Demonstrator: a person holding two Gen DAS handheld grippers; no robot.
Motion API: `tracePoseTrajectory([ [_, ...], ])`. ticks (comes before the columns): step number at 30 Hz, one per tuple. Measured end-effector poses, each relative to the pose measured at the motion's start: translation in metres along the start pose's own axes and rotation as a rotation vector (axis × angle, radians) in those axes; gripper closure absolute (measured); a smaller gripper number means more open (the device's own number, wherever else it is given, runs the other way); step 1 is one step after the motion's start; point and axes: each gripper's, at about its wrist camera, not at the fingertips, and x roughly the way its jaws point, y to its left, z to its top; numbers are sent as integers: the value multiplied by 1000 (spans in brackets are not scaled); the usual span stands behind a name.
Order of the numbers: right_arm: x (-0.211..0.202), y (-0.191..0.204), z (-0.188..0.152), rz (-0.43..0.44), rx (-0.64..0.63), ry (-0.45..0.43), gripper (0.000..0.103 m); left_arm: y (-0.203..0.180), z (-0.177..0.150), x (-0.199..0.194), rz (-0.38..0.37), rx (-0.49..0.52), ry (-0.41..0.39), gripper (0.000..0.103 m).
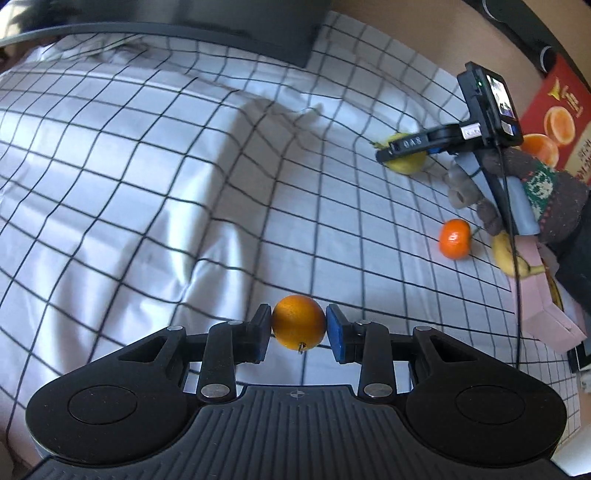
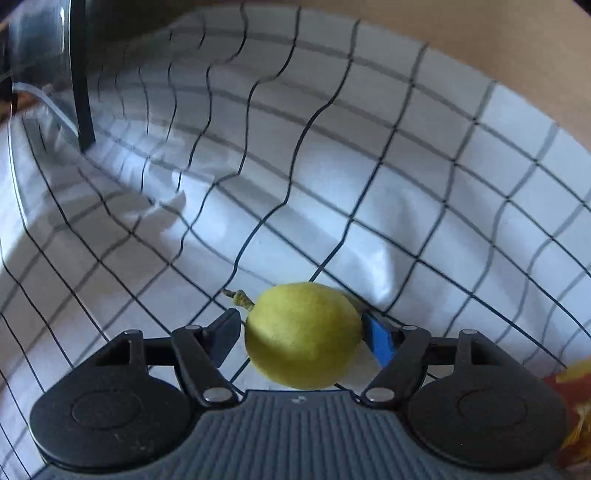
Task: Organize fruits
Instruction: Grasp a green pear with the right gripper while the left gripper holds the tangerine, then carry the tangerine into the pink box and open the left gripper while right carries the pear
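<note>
- Fruits are in both grippers: the left gripper (image 1: 298,328) has its jaws closed on an orange (image 1: 298,322), the right gripper (image 2: 301,334) on a yellow pear (image 2: 303,334), both above the checked sheet (image 1: 147,184).
- Round orange is pinched only at its sides, so it may roll out.
- Pear touches one pad clearly; the other contact looks thin, so it may twist.
- A mandarin (image 1: 454,239) and a banana (image 1: 511,254) lie on the sheet near the right gripper and could be knocked.

Rumpled checked sheet (image 1: 155,155), tan wall (image 2: 480,29)

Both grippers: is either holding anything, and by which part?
Left gripper pinches a small orange across its middle. Right gripper holds a yellow-green pear by its sides, stem free.
</note>
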Motion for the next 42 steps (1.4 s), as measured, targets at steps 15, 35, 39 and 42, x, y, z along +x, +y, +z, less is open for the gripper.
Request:
tracePoseTrajectory([
  [15, -39, -14, -27, 77, 111, -72, 36, -27, 1, 12, -55, 84, 28, 66],
  [35, -316, -36, -251, -160, 358, -360, 36, -213, 5, 5, -507, 427, 29, 66],
  [39, -350, -48, -301, -286, 454, -369, 36, -269, 44, -11, -606, 522, -70, 66],
  [42, -366, -54, -335, -333, 525, -366, 36, -318, 65, 7, -612, 587, -47, 66],
])
